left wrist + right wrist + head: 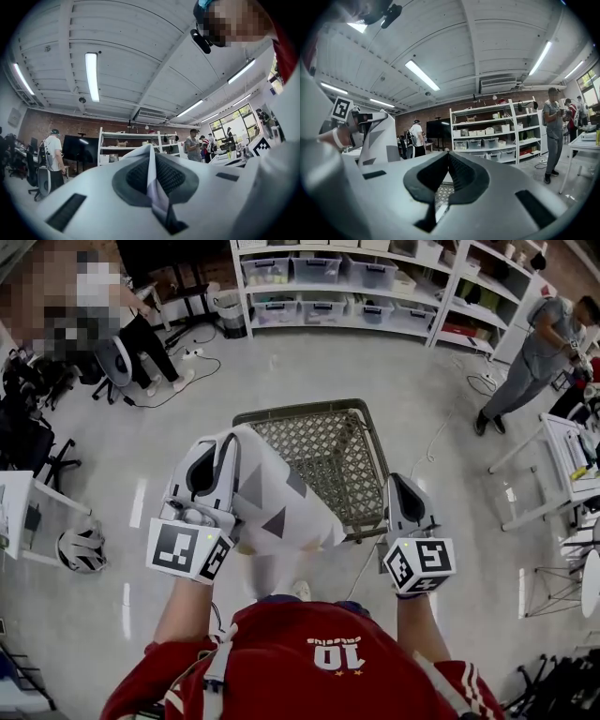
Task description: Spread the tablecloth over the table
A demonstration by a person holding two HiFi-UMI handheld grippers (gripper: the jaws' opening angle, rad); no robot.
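The tablecloth (277, 498), white with grey triangles, hangs bunched from my left gripper (218, 440), which is shut on a fold of it (152, 180). It drapes over the near left corner of the small mesh-topped metal table (328, 451) in front of me. My right gripper (401, 484) is held beside the table's right edge; its jaws are shut with nothing seen between them, and the mesh top shows below them (440, 194). In the right gripper view the cloth (375, 136) and the left gripper appear at the left.
White shelves with plastic bins (347, 282) line the far wall. One person stands at the right (534, 362); another sits at the left by an office chair (117, 362). A white table (567, 470) is at the right. Cables (178, 381) and a helmet (82, 549) lie on the floor.
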